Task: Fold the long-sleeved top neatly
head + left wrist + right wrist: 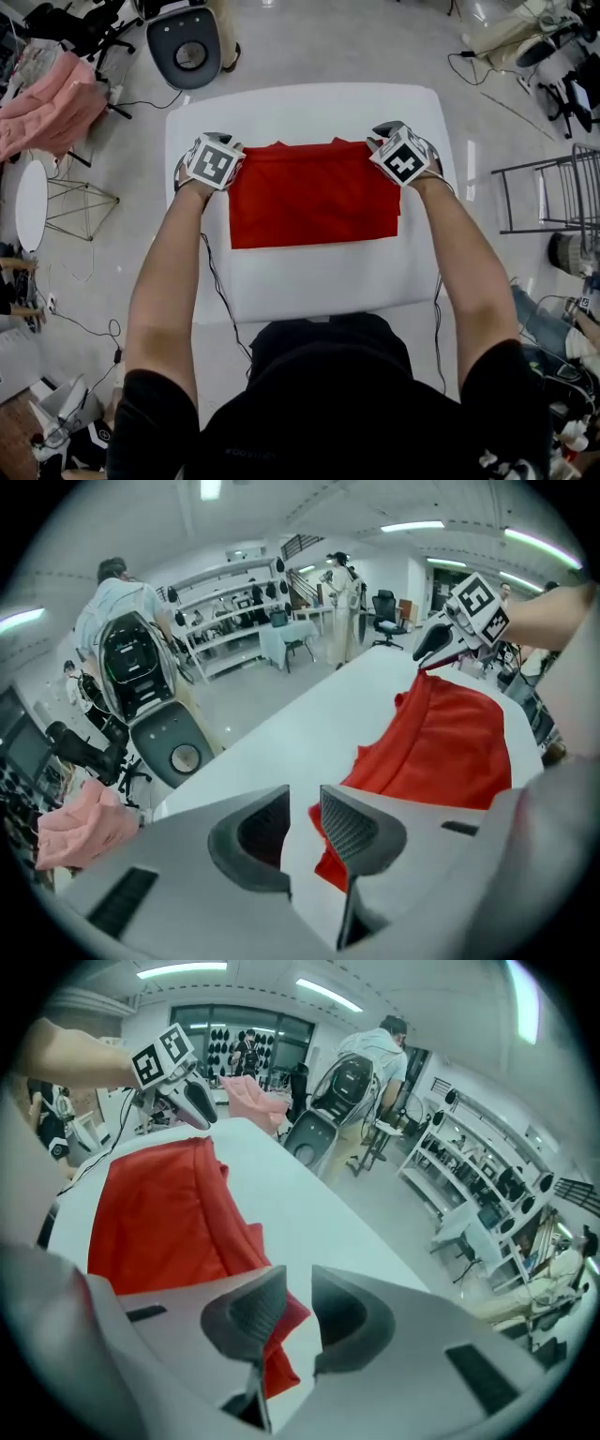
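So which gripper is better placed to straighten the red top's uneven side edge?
Right, probably: the right gripper, jaws open, sits at that edge's far corner; the left gripper is across the red top.

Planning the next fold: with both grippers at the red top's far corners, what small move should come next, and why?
Probably draw both grippers back off the cloth. The left gripper and right gripper have jaws apart, gripping nothing, and the red top already lies folded flat on the table.

Beyond your left gripper (217, 148), past the table's (309, 272) far edge, stands a grey unit (190, 42), perhaps a robot base. A pink cloth (47, 103) lies far to that gripper's left; a metal rack (553, 192) stands right of your right gripper (392, 141).
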Demonstrator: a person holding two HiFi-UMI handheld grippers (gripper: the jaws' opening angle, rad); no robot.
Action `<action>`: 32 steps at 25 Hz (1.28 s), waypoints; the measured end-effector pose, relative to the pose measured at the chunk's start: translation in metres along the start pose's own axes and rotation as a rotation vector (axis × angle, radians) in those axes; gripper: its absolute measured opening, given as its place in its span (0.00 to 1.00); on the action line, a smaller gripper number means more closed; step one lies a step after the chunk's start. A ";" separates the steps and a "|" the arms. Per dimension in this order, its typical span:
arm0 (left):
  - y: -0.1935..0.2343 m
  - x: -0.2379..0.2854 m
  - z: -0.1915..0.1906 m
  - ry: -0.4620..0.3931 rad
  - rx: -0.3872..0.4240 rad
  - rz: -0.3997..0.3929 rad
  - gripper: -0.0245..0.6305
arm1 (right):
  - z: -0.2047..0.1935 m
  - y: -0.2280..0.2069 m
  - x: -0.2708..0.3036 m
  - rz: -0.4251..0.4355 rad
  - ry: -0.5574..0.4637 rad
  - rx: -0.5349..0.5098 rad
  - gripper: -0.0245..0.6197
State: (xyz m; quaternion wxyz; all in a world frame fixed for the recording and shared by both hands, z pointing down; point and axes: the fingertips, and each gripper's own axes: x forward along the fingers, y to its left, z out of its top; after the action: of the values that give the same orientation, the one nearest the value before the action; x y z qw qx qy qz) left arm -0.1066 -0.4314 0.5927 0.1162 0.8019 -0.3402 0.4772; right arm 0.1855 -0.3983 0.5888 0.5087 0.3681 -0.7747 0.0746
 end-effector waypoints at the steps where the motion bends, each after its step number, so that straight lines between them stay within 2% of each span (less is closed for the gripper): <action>1: 0.003 -0.009 0.003 -0.021 -0.015 0.010 0.19 | 0.001 -0.003 -0.007 -0.022 -0.007 0.010 0.17; 4: 0.008 -0.034 0.010 -0.074 -0.034 0.024 0.19 | 0.012 -0.005 -0.028 -0.051 -0.047 0.032 0.15; 8: -0.006 -0.060 0.009 -0.126 -0.019 0.020 0.19 | 0.020 0.005 -0.057 -0.070 -0.106 0.061 0.15; 14: -0.033 -0.098 0.002 -0.210 -0.020 0.019 0.18 | 0.018 0.025 -0.106 -0.101 -0.222 0.209 0.08; 21: -0.052 -0.146 -0.018 -0.364 -0.181 0.013 0.10 | 0.020 0.073 -0.159 -0.088 -0.372 0.349 0.05; 26: -0.073 -0.174 -0.045 -0.437 -0.240 0.005 0.05 | 0.015 0.125 -0.186 -0.059 -0.464 0.432 0.05; 28: -0.086 -0.183 -0.054 -0.453 -0.240 -0.001 0.05 | 0.007 0.141 -0.192 -0.056 -0.483 0.467 0.05; 32: -0.110 -0.201 -0.067 -0.480 -0.187 -0.004 0.05 | -0.005 0.166 -0.198 -0.056 -0.506 0.542 0.05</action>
State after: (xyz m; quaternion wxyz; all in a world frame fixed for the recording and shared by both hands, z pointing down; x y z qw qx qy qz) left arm -0.1432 -0.2278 0.4725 0.1067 0.8786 -0.3991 0.2394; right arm 0.1235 -0.1786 0.4673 0.1870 0.5174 -0.8177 0.1694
